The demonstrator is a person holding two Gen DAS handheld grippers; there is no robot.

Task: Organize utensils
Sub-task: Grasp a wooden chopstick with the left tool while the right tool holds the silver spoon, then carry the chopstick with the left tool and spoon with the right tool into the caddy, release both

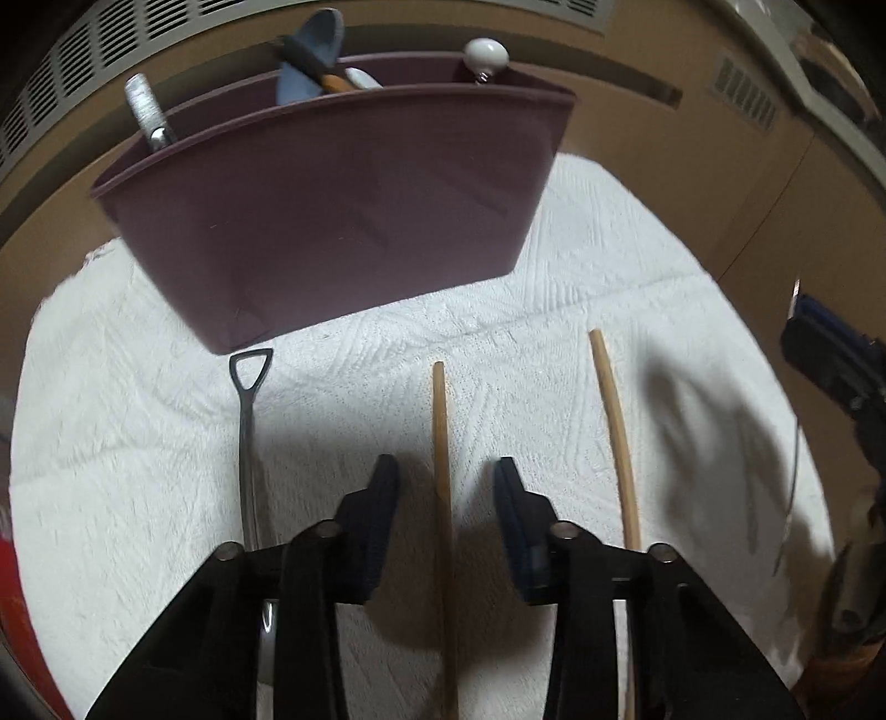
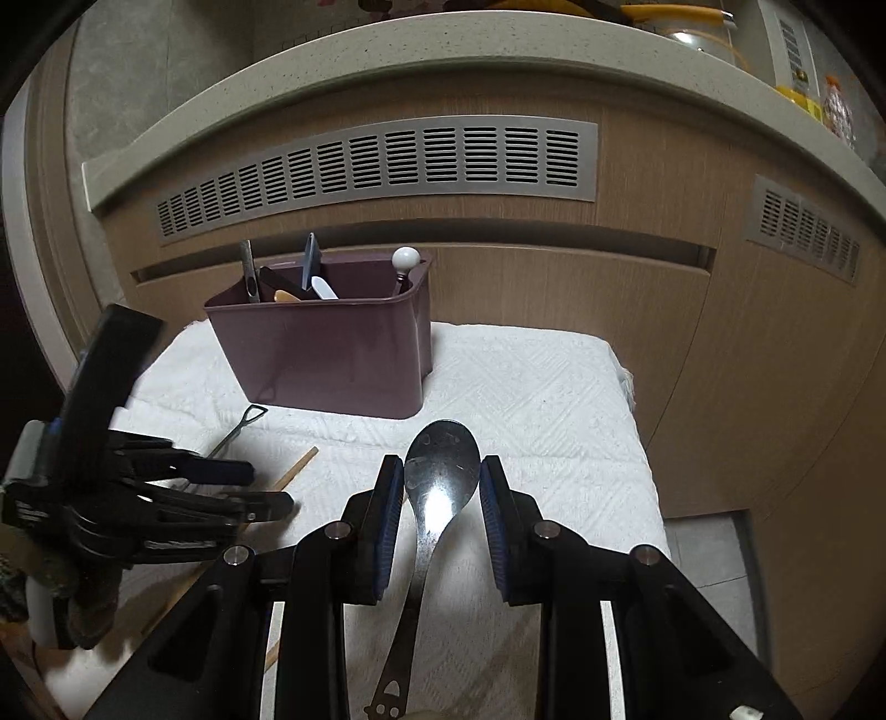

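A maroon utensil caddy (image 1: 343, 221) stands on a white towel (image 1: 138, 399) and holds several utensils; it also shows in the right wrist view (image 2: 332, 349). My left gripper (image 1: 447, 476) is open, its fingers on either side of a wooden chopstick (image 1: 441, 443). A second chopstick (image 1: 614, 421) lies to its right. A metal utensil with a triangular loop handle (image 1: 247, 421) lies to its left. My right gripper (image 2: 440, 479) is open around a metal spoon (image 2: 437, 482) lying on the towel (image 2: 554, 421). The left gripper (image 2: 260, 487) shows at the left of the right wrist view.
A wood-panel cabinet (image 2: 609, 277) with vent grilles (image 2: 382, 166) rises behind the towel. A stone countertop (image 2: 443, 50) runs above it. A red object (image 1: 22, 626) sits at the left edge of the left wrist view. The towel's right edge (image 2: 637, 421) drops to the floor.
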